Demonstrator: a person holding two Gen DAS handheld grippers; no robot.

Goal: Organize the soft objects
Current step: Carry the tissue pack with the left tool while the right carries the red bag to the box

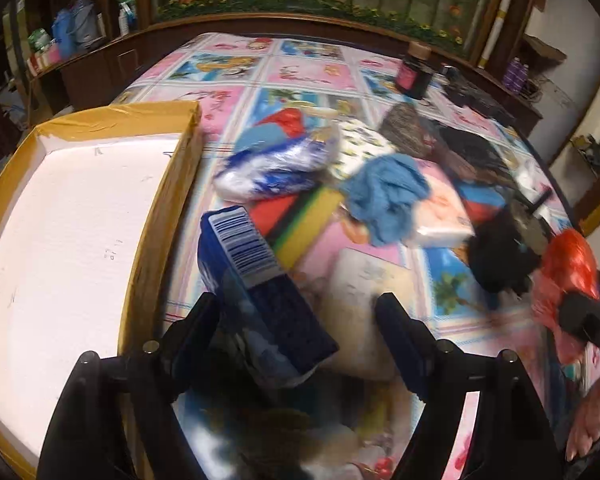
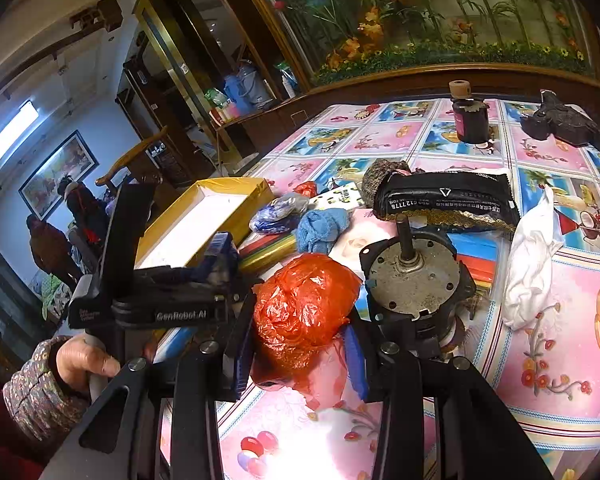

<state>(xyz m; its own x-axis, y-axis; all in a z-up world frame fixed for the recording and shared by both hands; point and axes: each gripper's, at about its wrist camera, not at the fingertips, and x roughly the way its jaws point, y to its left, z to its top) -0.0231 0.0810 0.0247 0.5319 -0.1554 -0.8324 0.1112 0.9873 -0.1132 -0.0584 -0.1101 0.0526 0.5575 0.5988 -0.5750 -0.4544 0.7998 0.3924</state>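
Surface (image 2: 560, 360): pink and blue patterned cloth, cluttered in the middle.

Box (image 1: 80, 240): yellow taped rim, white foam inside, sits at the left edge of the surface, nothing in it as far as shown.

Pile beside the box, all close together or overlapping: black packet (image 2: 444, 196) toward the far side, white cloth (image 2: 532, 264) to its right, blue towel (image 1: 384, 196) in the middle, blue-and-white wrapped bundle (image 1: 276, 172) nearer the box, striped sponge (image 1: 304, 224) just in front of that bundle. Metal motor (image 2: 414, 276) stands shaft-up beside the red bag. Dark jar (image 2: 470, 120) stands apart at the far side.

Right gripper (image 2: 300, 344): jaws clamped on the crumpled red plastic bag (image 2: 304, 304), pads pressing both sides. Bag is off the cloth, in front of the motor.

Left gripper (image 1: 300, 320): jaws apart. Blue pack (image 1: 256, 280) with a barcode lies between them, leaning against the left finger (image 1: 196, 328); right finger shows a clear gap to it. Pack is just right of the box wall, outside the box. Can't tell if it rests on the cloth; that part is blurred.

A hand (image 2: 84, 360) in a patterned sleeve grips the left gripper's handle.
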